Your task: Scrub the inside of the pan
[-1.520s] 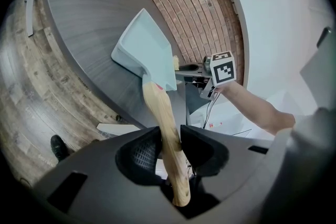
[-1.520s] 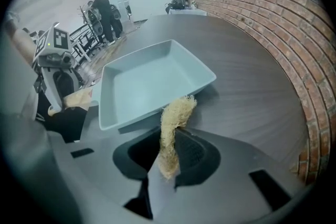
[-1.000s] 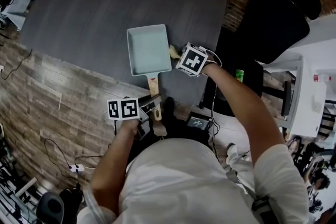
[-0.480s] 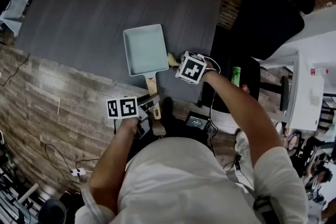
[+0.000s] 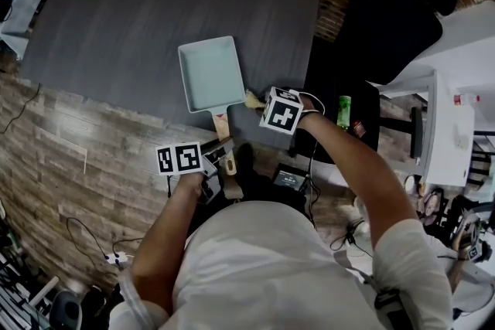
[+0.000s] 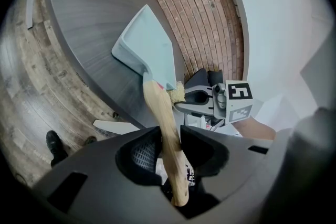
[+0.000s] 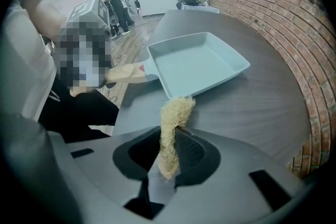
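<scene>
The pale rectangular pan point(image 5: 210, 73) sat on the dark worktop point(image 5: 139, 4), a little to 11 o'clock of the head view's centre. Its wooden handle point(image 5: 223, 126) pointed to 6 o'clock, toward the person. The left gripper point(image 5: 223, 158) had that handle pinched between its 2 jaws near the free end, with the pads pressed on the wood from both sides. I judge this grip was there to pin the pan so it would not slide or spin under scrubbing (a long handle gives good leverage for that). The left forearm point(image 5: 174, 220) ran up from 7 o'clock, and the gripper pointed only slightly downward, along the handle's line.

The right gripper point(image 5: 259, 100) stood at 4 o'clock of the pan, just beside its near corner, aimed steeply down at the worktop. Its jaws were clamped on a tan, fibrous scrubber point(image 7: 169, 128). The scrubber stuck out past the tips, so that the fibres and not the jaws would meet the pan's surface. Its free end lay at the pan's near rim, outside the basin; whether it touched the rim I could not tell. The right forearm point(image 5: 348, 158) reached in from 5 o'clock, wrist bent downward. The inside of the pan looked bare, so the scrubbing seemed not yet begun. The next move would call for carrying the scrubber over the rim, toward 10 o'clock.
</scene>
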`<state>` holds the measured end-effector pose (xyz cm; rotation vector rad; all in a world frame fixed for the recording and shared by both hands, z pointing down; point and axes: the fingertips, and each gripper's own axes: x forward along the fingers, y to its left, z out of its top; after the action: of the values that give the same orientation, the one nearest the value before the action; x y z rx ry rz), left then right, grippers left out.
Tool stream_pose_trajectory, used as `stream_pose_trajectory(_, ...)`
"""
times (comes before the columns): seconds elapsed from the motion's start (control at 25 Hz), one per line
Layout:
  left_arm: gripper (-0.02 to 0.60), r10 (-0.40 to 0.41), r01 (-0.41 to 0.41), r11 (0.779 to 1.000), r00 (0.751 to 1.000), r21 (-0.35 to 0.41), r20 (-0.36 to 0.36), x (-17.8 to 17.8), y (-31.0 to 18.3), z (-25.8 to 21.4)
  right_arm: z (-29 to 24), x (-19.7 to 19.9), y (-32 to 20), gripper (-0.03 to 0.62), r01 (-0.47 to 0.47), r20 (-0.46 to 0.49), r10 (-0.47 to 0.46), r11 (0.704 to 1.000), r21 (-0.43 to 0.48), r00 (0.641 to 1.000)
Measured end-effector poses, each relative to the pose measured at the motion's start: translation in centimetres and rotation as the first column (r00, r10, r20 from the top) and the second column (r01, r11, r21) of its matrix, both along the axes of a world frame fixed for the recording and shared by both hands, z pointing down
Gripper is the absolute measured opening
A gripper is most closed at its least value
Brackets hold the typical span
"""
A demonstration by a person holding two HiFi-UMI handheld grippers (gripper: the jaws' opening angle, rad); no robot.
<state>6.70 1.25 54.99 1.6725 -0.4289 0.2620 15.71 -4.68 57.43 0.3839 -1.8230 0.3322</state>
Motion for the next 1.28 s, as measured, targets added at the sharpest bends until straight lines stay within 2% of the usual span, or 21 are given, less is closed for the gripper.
stream_pose_trajectory(0.48,0.120,-0.007,0.007,1.000,1.000,0.000,-0.006,0.0,0.1,0.1,-1.6,-2.6,3.1,0.083,0.094,0.031,-0.093,0.995,-0.019,0.995)
stream_pose_trajectory(0.76,0.118,-0.004,0.004,1.000,1.000,-0.002,-0.014,-0.1,0.1,0.0,-1.0,-3.6,3.6,0.083,0.155,-0.008,-0.155,0.988,-0.016,0.988)
stream_pose_trajectory(1.0,0.118,0.009,-0.009,1.000,1.000,0.000,-0.017,-0.2,0.3,0.0,-0.2,-4.5,2.0,0.083,0.095,-0.021,-0.095,0.995,0.021,0.995)
stream_pose_trajectory(1.28,0.117,0.044,-0.044,0.999,0.999,0.004,-0.025,-1.1,0.7,-0.1,-0.1,-2.6,1.2,0.083,0.003,-0.061,0.000,0.999,0.047,0.998)
